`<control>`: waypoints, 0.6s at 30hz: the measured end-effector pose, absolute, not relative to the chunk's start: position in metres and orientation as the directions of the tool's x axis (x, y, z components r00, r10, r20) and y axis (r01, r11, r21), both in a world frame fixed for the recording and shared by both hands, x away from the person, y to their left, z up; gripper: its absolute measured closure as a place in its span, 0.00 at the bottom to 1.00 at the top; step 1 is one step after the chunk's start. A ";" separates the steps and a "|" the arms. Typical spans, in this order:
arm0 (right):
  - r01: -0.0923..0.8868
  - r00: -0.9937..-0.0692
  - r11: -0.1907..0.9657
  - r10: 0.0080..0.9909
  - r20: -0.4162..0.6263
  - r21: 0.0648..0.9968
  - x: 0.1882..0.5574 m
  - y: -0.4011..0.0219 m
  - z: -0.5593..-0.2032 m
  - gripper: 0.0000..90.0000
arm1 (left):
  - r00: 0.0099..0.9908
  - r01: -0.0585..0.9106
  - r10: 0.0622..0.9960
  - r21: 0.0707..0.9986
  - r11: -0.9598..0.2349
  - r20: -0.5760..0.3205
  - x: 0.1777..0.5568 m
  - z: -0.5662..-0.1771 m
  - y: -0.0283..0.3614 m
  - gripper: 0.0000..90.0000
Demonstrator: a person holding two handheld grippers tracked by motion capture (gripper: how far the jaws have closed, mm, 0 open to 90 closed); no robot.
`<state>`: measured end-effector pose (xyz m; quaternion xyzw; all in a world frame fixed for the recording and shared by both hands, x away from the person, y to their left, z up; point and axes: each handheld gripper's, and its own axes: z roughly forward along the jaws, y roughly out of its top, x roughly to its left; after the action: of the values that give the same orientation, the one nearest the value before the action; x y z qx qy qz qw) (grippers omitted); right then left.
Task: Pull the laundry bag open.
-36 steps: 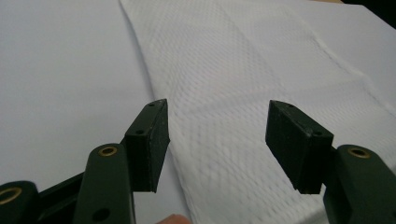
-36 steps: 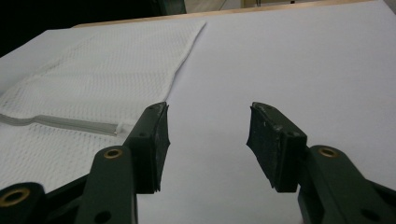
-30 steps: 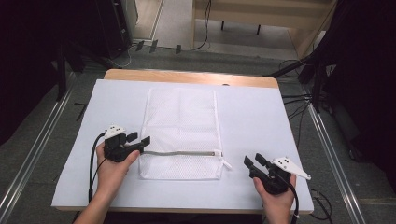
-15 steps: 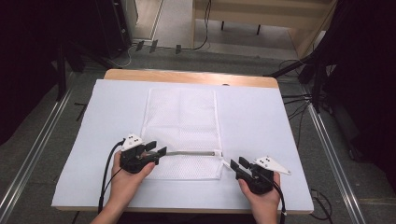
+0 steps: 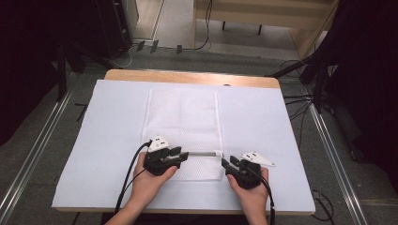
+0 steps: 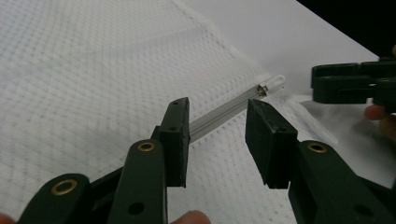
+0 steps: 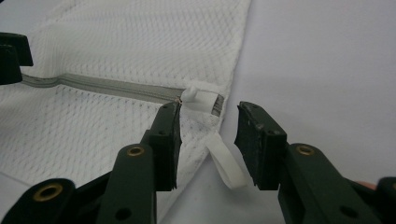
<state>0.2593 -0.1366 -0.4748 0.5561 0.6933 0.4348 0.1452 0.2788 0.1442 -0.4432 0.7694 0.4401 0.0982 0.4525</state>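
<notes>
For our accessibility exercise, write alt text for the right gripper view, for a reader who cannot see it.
The right hand-held gripper has its two black jaws standing open around the white zipper pull at the corner of a white mesh laundry bag with a grey zipper. A white loop strap lies between the jaws on the white table cover.

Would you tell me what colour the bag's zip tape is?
Grey, against the white mesh bag; the zip shows best in the right gripper view.

left hand-held gripper (image 5: 180,156) nearer zipper (image 5: 202,153), jaws narrowing
</notes>
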 end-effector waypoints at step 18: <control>0.651 -0.260 0.109 0.962 0.087 0.751 0.249 -0.094 -0.483 0.74 | 0.602 0.590 0.757 0.779 -0.210 -0.252 0.275 -0.442 0.148 0.69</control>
<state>0.2489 -0.0938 -0.4831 0.5669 0.7112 0.3525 0.2202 0.2751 0.1478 -0.4423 0.7723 0.4362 0.0922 0.4525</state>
